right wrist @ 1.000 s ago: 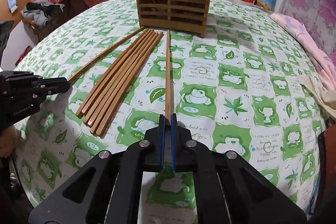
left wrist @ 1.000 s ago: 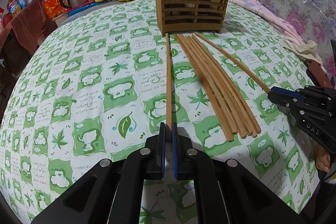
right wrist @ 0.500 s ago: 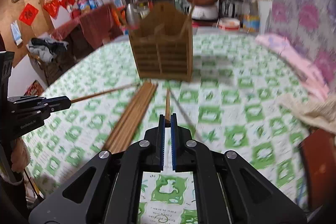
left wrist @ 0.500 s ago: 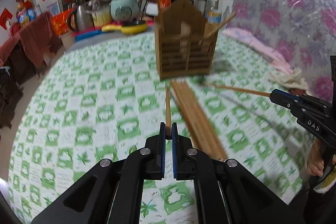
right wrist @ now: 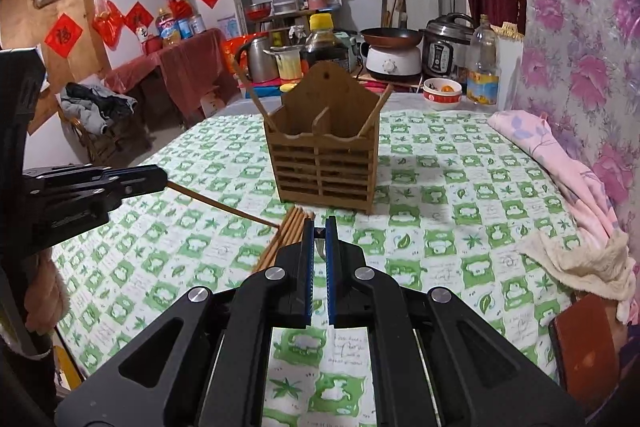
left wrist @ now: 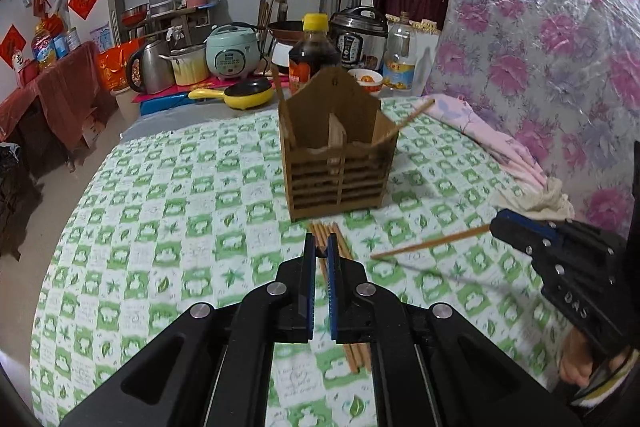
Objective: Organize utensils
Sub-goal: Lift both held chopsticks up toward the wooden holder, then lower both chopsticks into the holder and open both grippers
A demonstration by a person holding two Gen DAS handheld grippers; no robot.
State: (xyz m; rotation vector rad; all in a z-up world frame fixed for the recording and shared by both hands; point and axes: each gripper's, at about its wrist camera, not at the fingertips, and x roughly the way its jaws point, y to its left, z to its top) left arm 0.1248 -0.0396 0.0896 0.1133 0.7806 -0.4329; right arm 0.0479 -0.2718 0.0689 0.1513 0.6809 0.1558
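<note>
Wood: each chopstick is judged light, stiff, thin and smooth, so easily swivelled when pinched at one end.
Left gripper [left wrist: 319, 255]: clenched on a chopstick [right wrist: 224, 207] end, raised off the table [left wrist: 168, 227].
Right gripper [right wrist: 319, 239]: clenched on another chopstick [left wrist: 432, 243] end.
Loose bundle [right wrist: 286, 233]: lies before the wooden holder [right wrist: 326, 163].

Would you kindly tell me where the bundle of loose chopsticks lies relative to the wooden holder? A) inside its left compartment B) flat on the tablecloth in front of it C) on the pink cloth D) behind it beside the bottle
B: the loose chopsticks lie flat on the checked tablecloth, just in front of the wooden holder.
</note>
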